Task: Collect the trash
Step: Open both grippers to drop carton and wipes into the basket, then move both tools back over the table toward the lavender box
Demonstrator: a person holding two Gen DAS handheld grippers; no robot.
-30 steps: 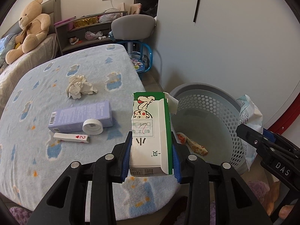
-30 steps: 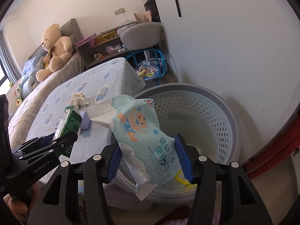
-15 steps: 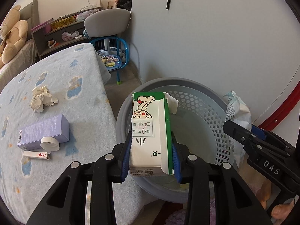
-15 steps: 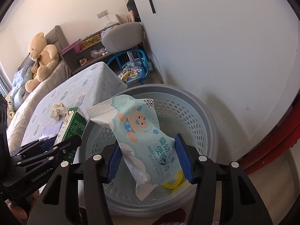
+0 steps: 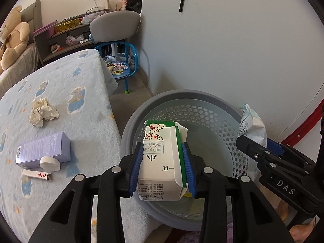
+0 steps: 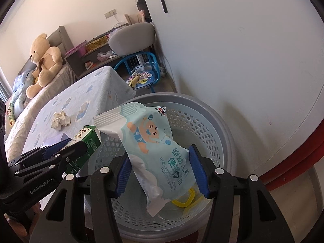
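My left gripper [image 5: 163,170] has a green and white milk carton [image 5: 160,162] between its blue pads. The jaws are opening and the carton sags, tilted, over the near rim of the grey perforated basket [image 5: 182,93]. My right gripper [image 6: 160,172] has a pale blue baby wipes pack [image 6: 154,141] between its pads, hanging over the basket's inside [image 6: 202,103]. Its jaws are opening too, and both pads still touch the pack. A yellow piece [image 6: 186,200] lies at the basket's bottom.
On the blue blanketed bed to the left lie a crumpled tissue [image 5: 42,111], a purple box [image 5: 44,149], a white tape roll [image 5: 49,163] and a playing card [image 5: 37,175]. A small blue chair [image 5: 119,60] stands behind the basket, against the white wall.
Both grippers swung right from the bed to over the basket, then stayed there. The carton has now slipped lower and tilted between the left pads.
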